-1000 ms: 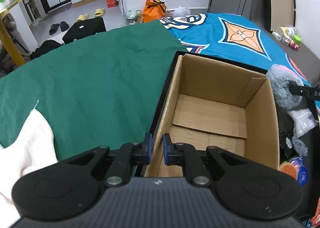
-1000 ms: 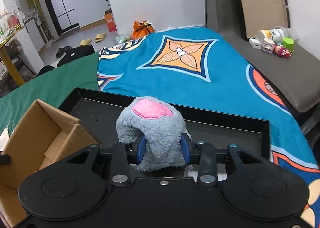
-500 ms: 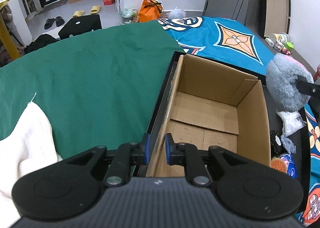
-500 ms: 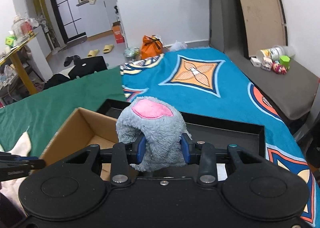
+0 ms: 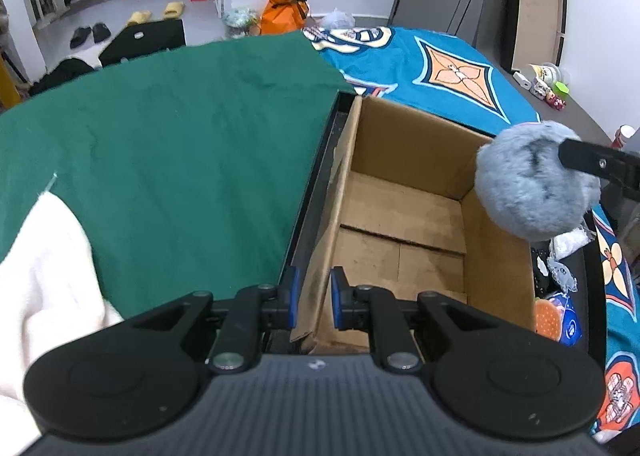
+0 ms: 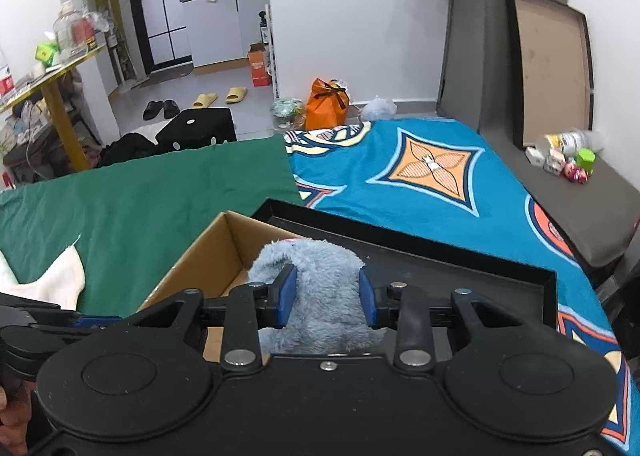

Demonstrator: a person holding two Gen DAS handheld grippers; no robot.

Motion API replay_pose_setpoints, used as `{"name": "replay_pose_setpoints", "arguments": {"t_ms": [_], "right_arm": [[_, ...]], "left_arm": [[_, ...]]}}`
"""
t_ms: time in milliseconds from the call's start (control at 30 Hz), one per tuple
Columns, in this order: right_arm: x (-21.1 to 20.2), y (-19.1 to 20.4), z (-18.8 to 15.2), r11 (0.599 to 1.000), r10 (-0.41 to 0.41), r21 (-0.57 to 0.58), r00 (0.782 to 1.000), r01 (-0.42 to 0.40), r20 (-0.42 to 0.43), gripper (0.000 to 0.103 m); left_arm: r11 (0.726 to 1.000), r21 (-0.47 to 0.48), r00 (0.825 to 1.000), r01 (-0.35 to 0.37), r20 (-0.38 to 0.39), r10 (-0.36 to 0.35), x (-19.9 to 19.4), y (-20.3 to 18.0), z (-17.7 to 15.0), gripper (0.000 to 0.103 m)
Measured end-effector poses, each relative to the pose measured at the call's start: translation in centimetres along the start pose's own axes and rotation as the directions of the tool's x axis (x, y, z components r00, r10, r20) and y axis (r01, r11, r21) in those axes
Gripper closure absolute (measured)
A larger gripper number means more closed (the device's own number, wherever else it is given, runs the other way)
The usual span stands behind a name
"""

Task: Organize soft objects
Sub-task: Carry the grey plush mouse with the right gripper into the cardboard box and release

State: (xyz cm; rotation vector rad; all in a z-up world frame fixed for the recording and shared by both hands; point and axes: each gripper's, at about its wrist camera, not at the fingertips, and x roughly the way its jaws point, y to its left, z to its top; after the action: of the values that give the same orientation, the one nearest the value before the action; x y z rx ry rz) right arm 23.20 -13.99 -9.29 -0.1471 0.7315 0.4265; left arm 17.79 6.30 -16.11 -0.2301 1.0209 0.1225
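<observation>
Lifted by right claw (image 6: pixel 327 298), grey plush (image 6: pixel 320 296) now overhangs cardboard box (image 5: pixel 404 215).

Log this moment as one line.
left gripper: shut on brown cardboard box wall | right gripper: shut on grey plush toy

a lived-in home, a bedroom opening onto a kitchen. straight ahead of the fingers lies a bed (image 6: pixel 420 191) with a patterned blue cover and a green sheet (image 6: pixel 140 207). beyond it, slippers (image 6: pixel 220 97) and sandals (image 6: pixel 160 109) sit on the grey floor beside an orange bag (image 6: pixel 326 103). farther back, white cabinets (image 6: pixel 224 27) carry jars and bottles, and a yellow-legged tabletop (image 6: pixel 60 67) to the left is piled with household clutter.
</observation>
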Motion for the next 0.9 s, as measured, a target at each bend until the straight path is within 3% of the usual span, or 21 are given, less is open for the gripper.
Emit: {"name": "replay_pose_setpoints", "arguments": {"t_ms": [133, 467, 767, 900], "right_arm": [[0.4, 1.5, 0.6, 1.0, 0.009, -0.018, 1.0, -0.009, -0.005, 0.088], [2.5, 4.2, 0.1, 0.999, 0.018, -0.034, 0.998, -0.02, -0.053, 0.088], [2.0, 4.0, -0.6, 1.0, 0.027, 0.004, 0.997, -0.027, -0.079, 0.085], [1.1, 3.2, -0.9, 0.999, 0.029, 0.035, 0.997, -0.027, -0.07, 0.077]], "left_arm": [[0.999, -0.027, 0.999, 0.042, -0.012, -0.042, 0.4, 0.9, -0.1, 0.089], [0.995, -0.045, 0.995, 0.094, -0.03, -0.095, 1.5, 2.0, -0.1, 0.089], [0.994, -0.046, 0.994, 0.102, -0.023, -0.103, 1.4, 2.2, -0.3, 0.089], [0.995, -0.038, 0.996, 0.088, -0.016, -0.088, 1.1, 2.0, -0.3, 0.089]]}}
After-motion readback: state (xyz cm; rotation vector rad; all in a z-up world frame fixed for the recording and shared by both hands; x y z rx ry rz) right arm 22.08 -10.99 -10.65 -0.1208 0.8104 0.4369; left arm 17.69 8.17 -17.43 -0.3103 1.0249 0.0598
